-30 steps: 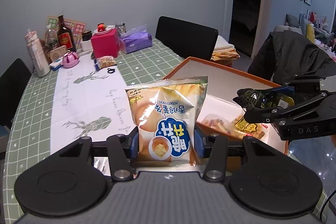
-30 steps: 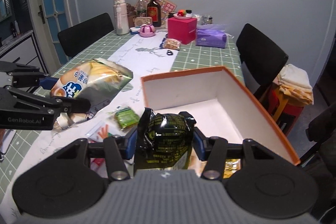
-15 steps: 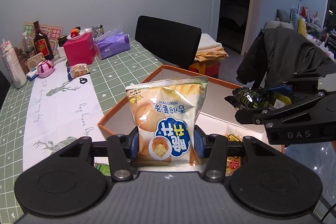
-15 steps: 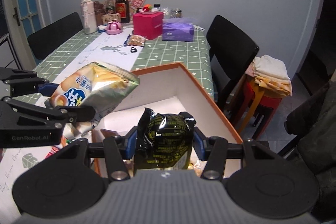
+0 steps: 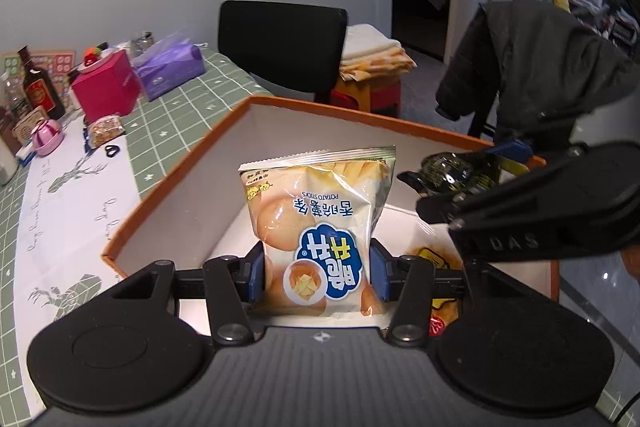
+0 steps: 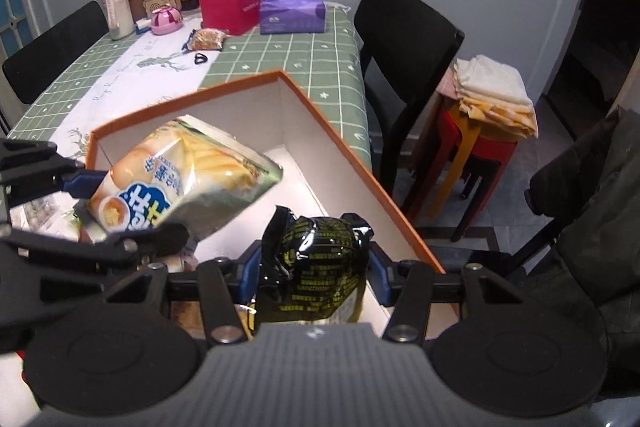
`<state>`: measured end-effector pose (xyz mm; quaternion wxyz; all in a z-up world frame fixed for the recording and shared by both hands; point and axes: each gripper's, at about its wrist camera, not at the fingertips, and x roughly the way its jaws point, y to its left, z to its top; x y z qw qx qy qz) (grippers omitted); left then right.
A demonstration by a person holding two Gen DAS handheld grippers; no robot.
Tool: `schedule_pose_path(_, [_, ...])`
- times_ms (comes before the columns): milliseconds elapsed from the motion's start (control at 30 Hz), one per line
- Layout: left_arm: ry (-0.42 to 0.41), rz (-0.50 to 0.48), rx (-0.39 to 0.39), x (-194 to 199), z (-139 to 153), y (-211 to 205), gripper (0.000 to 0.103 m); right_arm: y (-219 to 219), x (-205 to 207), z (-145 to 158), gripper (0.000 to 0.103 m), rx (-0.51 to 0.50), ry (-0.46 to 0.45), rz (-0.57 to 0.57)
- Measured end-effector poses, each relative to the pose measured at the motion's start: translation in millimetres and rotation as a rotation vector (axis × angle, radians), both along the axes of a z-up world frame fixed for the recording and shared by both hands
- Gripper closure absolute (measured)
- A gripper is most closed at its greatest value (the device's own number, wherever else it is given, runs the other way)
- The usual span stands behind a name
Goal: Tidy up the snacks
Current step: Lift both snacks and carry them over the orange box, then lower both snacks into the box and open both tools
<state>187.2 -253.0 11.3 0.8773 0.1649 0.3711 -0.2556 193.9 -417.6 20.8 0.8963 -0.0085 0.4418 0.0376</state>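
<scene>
Two snacks in transit above the orange box (image 5: 188,163): left gripper (image 5: 316,269) clamps potato-stick bag (image 5: 320,223); right gripper (image 6: 312,273) clamps black packet (image 6: 320,263). Some packets already inside; neither bag released yet.

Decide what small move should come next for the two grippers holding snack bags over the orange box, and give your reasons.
Probably lower both a little further, then release: the left gripper grips the potato stick bag and the right gripper the black packet, both above the orange box.
</scene>
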Motion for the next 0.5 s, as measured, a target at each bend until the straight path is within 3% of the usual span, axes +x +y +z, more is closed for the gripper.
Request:
schedule_pose_path(233, [0.041,-0.029,0.048,-5,-21,-18,0.046,-10,5,-21,0.05,-0.033,0.052,-0.001])
schedule_pose_path(500, [0.017,-0.075,0.111,-16,-27,-38,0.046,-20,8,-35,0.048,-0.053,0.077,0.019])
